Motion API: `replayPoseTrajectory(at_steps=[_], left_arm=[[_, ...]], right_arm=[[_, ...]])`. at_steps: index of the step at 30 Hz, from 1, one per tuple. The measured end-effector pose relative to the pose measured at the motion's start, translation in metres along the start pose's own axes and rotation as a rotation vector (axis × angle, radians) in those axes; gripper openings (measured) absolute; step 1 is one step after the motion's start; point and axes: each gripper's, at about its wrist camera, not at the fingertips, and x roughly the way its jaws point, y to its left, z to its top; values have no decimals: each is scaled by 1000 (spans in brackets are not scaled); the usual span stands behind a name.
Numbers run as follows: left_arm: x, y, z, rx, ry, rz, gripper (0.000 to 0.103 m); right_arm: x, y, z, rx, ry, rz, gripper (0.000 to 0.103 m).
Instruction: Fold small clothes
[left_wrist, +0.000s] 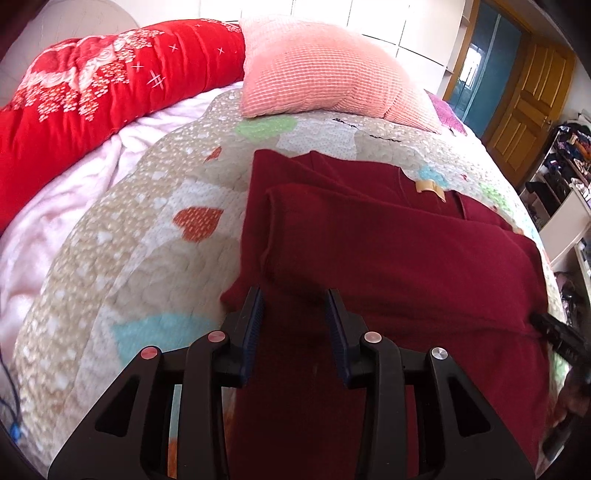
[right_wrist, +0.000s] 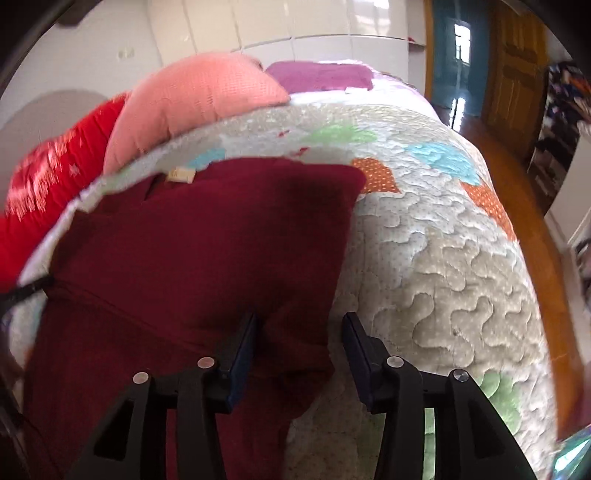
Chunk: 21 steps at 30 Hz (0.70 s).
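Right now the maroon garment (left_wrist: 388, 236) lies part-folded on the quilt (left_wrist: 122, 221); left gripper (left_wrist: 295, 299) & right gripper (right_wrist: 299, 325) both gape, nothing pinched. Imo grab near hem corners evenly.

Blurred view down over a maroon garment (right_wrist: 199, 236), partly folded, spread flat on a quilted bedspread (right_wrist: 443, 266) patched with orange, green and blue. Right gripper (right_wrist: 300, 321) low over the garment's near right edge, jaws apart, cloth showing in the gap, pads not pressing it. Beige neck label (right_wrist: 181, 175) at the garment's far edge. Beyond, a pink pillow (right_wrist: 195, 99) beside a red quilt (right_wrist: 44, 192); purple cloth (right_wrist: 317, 75) farther back. Wooden door (right_wrist: 517, 70) at right.
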Motion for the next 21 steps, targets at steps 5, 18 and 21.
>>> replayPoseTrajectory(at_steps=[5, 18, 21], left_arm=[[-25, 10, -29, -2, 27, -7, 37], [-85, 22, -110, -15, 61, -18, 53], [-96, 22, -125, -6, 67, -21, 52]], right_arm=[[-50, 2, -15, 33, -56, 79, 49], [-178, -15, -110, -10, -69, 312, 68], [-184, -10, -136, -16, -33, 338, 68]])
